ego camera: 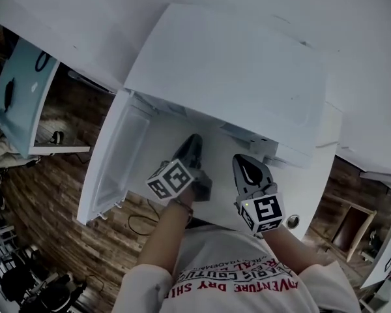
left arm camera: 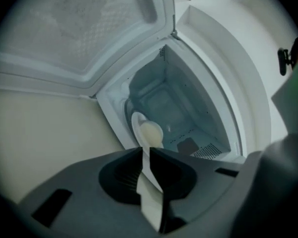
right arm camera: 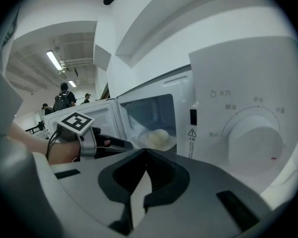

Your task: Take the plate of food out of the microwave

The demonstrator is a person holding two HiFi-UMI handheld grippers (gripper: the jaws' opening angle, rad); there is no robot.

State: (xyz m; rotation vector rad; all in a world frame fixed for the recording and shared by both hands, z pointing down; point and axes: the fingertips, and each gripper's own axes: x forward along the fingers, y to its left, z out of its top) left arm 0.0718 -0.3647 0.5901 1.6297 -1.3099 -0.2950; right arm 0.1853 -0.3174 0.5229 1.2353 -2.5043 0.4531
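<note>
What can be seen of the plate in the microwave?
The plate is white, round and shallow, with a smooth surface that looks like ceramic or plastic. A pale cream, rounded mound of food lies on its middle. It sits flat on the floor of the open microwave, close to the front opening. Nothing else touches it, and neither gripper has reached it.

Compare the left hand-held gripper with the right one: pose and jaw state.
The left hand-held gripper points into the open microwave at the plate of food. The right hand-held gripper hangs outside, before the control dial. The left one's jaws stand a narrow slit apart, while the right one's tips touch. Both are empty.
</note>
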